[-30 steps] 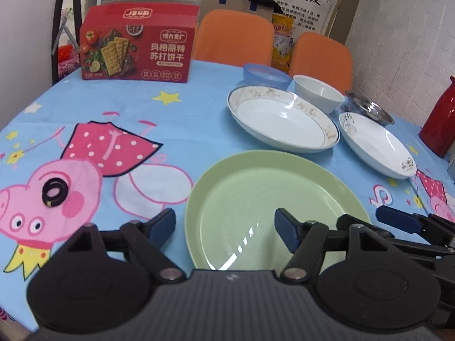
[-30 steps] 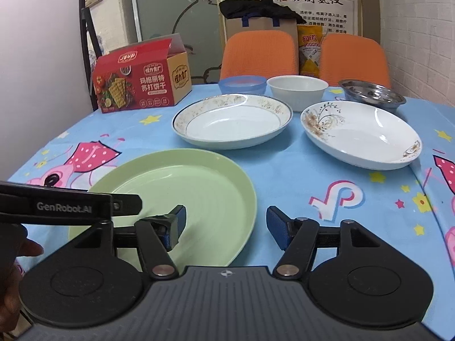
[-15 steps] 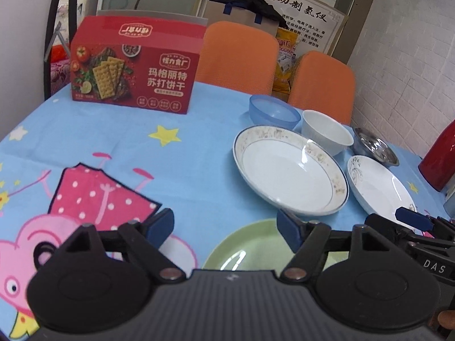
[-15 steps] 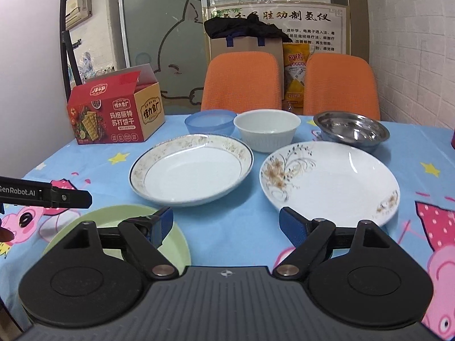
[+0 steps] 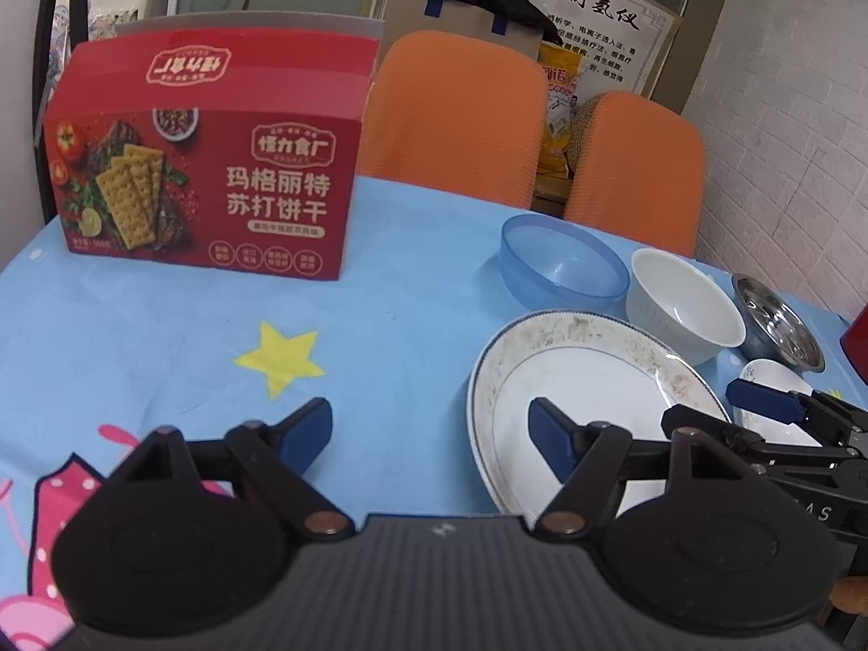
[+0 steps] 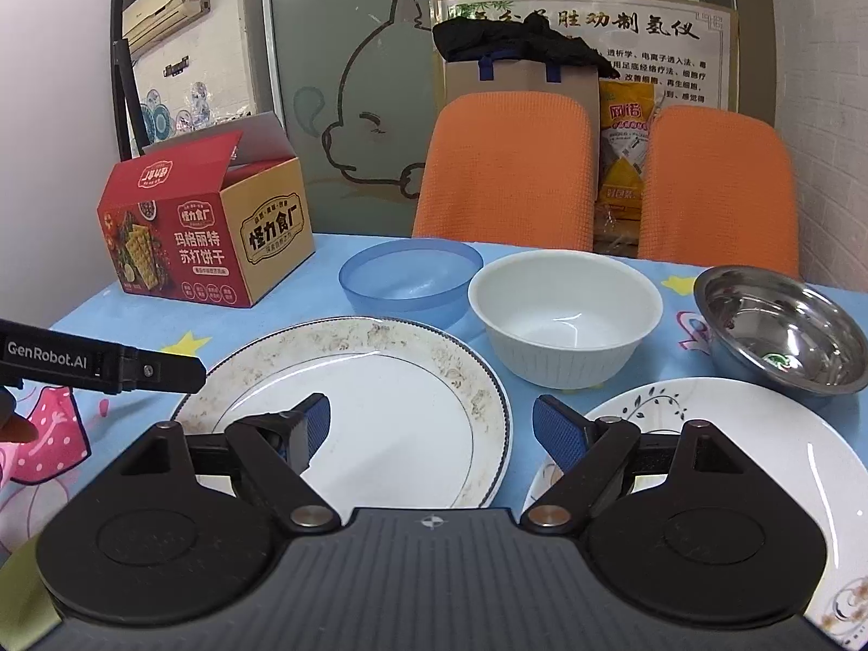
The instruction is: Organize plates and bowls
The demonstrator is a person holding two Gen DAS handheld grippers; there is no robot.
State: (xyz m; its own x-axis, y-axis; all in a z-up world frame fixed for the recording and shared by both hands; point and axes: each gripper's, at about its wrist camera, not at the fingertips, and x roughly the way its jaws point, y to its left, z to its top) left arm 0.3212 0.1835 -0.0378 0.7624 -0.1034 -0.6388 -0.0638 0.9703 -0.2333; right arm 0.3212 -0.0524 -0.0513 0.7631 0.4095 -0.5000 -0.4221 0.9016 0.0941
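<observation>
A white plate with a brown-patterned rim (image 6: 380, 412) lies under my right gripper (image 6: 431, 428), which is open and empty just above its right part. The same plate (image 5: 586, 380) shows in the left wrist view, right of my open, empty left gripper (image 5: 431, 431). A white plate with a black vine pattern (image 6: 732, 445) lies to the right. Behind stand a blue bowl (image 6: 412, 279), a white bowl (image 6: 564, 314) and a steel bowl (image 6: 781, 325). The green plate shows only as a sliver at the bottom left (image 6: 24, 591).
A red cracker box (image 5: 206, 163) stands open at the back left of the blue cartoon tablecloth (image 5: 163, 336). Two orange chairs (image 6: 510, 168) stand behind the table. A red object (image 5: 857, 336) is at the right edge.
Both grippers have moved forward over the table, away from the green plate and toward the patterned plate and the bowls. Both stay open and empty.
</observation>
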